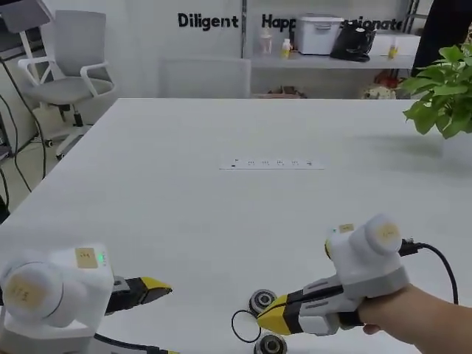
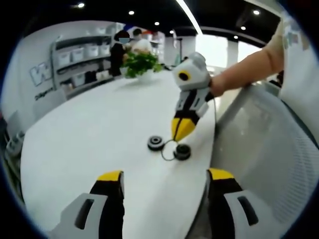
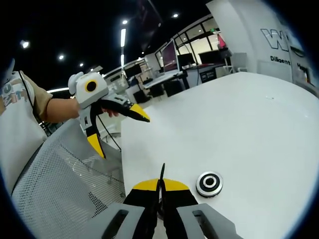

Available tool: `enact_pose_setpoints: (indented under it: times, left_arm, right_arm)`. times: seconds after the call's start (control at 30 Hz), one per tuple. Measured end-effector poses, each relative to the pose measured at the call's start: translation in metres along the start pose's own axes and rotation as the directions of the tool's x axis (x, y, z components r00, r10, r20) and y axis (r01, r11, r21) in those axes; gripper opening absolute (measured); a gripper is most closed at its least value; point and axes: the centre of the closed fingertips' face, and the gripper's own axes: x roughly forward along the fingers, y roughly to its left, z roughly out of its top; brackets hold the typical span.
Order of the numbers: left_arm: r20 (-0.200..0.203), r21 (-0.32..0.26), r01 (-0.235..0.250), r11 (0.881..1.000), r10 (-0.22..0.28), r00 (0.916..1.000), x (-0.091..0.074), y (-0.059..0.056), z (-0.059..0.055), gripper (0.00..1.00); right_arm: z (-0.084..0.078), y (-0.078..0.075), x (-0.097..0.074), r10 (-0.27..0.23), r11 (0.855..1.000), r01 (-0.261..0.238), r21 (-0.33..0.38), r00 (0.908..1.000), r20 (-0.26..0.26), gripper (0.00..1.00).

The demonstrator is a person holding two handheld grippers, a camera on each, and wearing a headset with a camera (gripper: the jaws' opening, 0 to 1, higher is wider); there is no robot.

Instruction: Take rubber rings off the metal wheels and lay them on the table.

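My right gripper (image 1: 264, 318) is low over the near edge of the white table (image 1: 221, 214), shut on a thin black rubber ring (image 1: 245, 326) that loops out from its yellow tips. Two metal wheels lie beside it, one just behind the tips (image 1: 262, 300) and one nearer me (image 1: 271, 344). In the right gripper view the ring (image 3: 162, 174) stands up from the closed jaws and one wheel (image 3: 209, 183) lies to the right. My left gripper (image 1: 164, 321) is off to the left, open and empty. The left gripper view shows the ring (image 2: 169, 150) between both wheels (image 2: 155, 143) (image 2: 182, 152).
A flush socket strip (image 1: 271, 164) sits mid-table. A potted plant (image 1: 442, 96) stands at the far right edge. A white office chair (image 1: 70, 74) is beyond the far left corner, shelves with boxes behind. A mesh chair back (image 3: 60, 179) is close by the table's near edge.
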Motion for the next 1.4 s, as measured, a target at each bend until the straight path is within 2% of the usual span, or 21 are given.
enact_pose_setpoints:
  times: [0.27, 0.6, 0.93, 1.03, 1.4]
  left_arm:
    - [-0.004, -0.012, -0.011, 1.000, 0.011, 0.9999, -0.004, 0.002, -0.004, 0.69]
    - [-0.016, -0.034, -0.026, 0.999, 0.025, 0.9995, -0.006, 0.006, -0.013, 0.69]
    - [-0.023, -0.043, -0.027, 0.999, 0.026, 0.9994, -0.005, 0.007, -0.015, 0.69]
    - [-0.028, -0.040, -0.025, 0.999, 0.024, 0.9993, -0.004, 0.007, -0.016, 0.69]
    - [-0.034, -0.036, -0.023, 0.999, 0.022, 0.9992, -0.003, 0.007, -0.015, 0.68]
  right_arm:
    - [0.002, 0.003, 0.023, 0.004, 1.000, -0.004, -0.017, 0.9998, -0.020, 0.00]
    - [-0.002, -0.002, 0.046, -0.028, 0.999, 0.027, -0.017, 0.9985, -0.046, 0.00]
    - [-0.012, -0.013, 0.049, -0.086, 0.996, 0.084, -0.026, 0.9931, -0.080, 0.01]
    - [-0.012, -0.014, 0.048, -0.098, 0.995, 0.095, -0.034, 0.9921, -0.079, 0.08]
    - [-0.005, -0.013, 0.040, -0.100, 0.994, 0.098, -0.048, 0.9935, -0.054, 0.20]
